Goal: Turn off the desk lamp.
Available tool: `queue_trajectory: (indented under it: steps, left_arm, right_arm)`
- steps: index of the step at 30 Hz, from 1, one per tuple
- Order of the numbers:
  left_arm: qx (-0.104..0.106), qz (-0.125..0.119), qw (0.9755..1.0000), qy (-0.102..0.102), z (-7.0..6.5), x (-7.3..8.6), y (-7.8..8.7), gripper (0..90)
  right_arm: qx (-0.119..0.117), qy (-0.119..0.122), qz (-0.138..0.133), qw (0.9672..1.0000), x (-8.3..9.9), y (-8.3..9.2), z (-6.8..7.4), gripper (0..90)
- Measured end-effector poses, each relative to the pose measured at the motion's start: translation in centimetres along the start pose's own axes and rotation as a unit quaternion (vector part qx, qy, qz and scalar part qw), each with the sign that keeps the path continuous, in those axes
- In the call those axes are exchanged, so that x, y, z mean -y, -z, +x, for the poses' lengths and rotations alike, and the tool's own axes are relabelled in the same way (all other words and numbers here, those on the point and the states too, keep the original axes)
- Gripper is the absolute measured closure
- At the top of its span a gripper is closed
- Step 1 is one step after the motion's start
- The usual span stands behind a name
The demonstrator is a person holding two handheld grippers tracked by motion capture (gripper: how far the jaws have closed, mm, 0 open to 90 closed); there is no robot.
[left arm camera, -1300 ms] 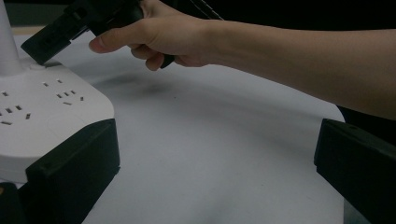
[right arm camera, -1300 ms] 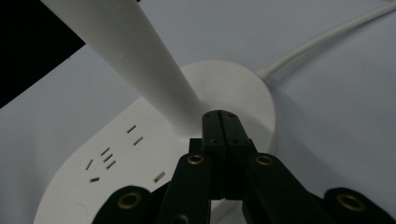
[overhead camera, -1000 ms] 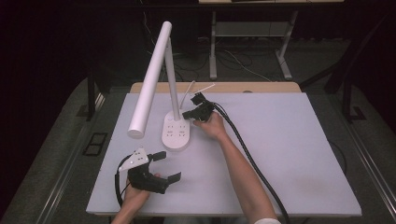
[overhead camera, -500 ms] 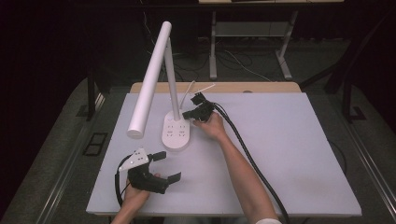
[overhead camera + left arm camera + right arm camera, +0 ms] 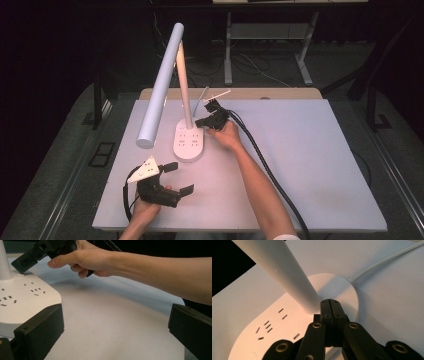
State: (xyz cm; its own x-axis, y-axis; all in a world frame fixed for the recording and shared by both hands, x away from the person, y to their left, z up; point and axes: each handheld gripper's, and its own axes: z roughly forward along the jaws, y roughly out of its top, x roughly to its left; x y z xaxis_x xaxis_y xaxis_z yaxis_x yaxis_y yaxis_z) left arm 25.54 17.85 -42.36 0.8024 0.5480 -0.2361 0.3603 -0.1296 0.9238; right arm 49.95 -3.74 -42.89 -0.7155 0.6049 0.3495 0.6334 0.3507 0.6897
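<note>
A white desk lamp stands on the table, its oval base [image 5: 188, 142] carrying socket slots and its long tube head [image 5: 161, 85] reaching toward the front left. My right gripper [image 5: 200, 121] is shut with nothing between the jaws. Its tips [image 5: 330, 303] sit at the base [image 5: 287, 322] right at the foot of the stem [image 5: 282, 267]. My left gripper [image 5: 179, 178] is held open near the table's front left, apart from the lamp. In the left gripper view its jaws [image 5: 113, 317] stand wide, with the base [image 5: 22, 297] just beyond the left jaw.
The lamp's white cable [image 5: 384, 261] runs off the back of the base toward the table's far edge. The right forearm [image 5: 255, 175] and its black cable [image 5: 270, 170] cross the middle of the white table [image 5: 325, 165]. A wooden strip [image 5: 280, 93] lines the far edge.
</note>
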Motion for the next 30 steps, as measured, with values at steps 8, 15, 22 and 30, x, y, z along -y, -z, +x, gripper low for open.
queue_trajectory:
  steps: [8,15,22,30]
  left_arm:
    - [0.000,0.000,1.0000,0.000,-0.02,0.00,-0.05,0.0]
    - [0.000,0.000,1.0000,0.000,0.00,0.02,-0.04,0.0]
    - [0.000,-0.003,1.0000,0.002,0.11,0.01,0.14,0.0]
    - [0.001,-0.002,1.0000,0.002,0.03,0.02,0.11,0.0]
  right_arm:
    - [0.008,0.005,-0.003,0.9999,0.16,-0.09,0.15,90.0]
    - [0.009,0.008,-0.001,0.9999,0.15,0.02,0.16,90.0]
    - [0.009,0.006,-0.002,0.9999,0.07,0.08,0.36,90.0]
    - [0.008,0.004,-0.004,1.0000,0.01,-0.18,0.65,90.0]
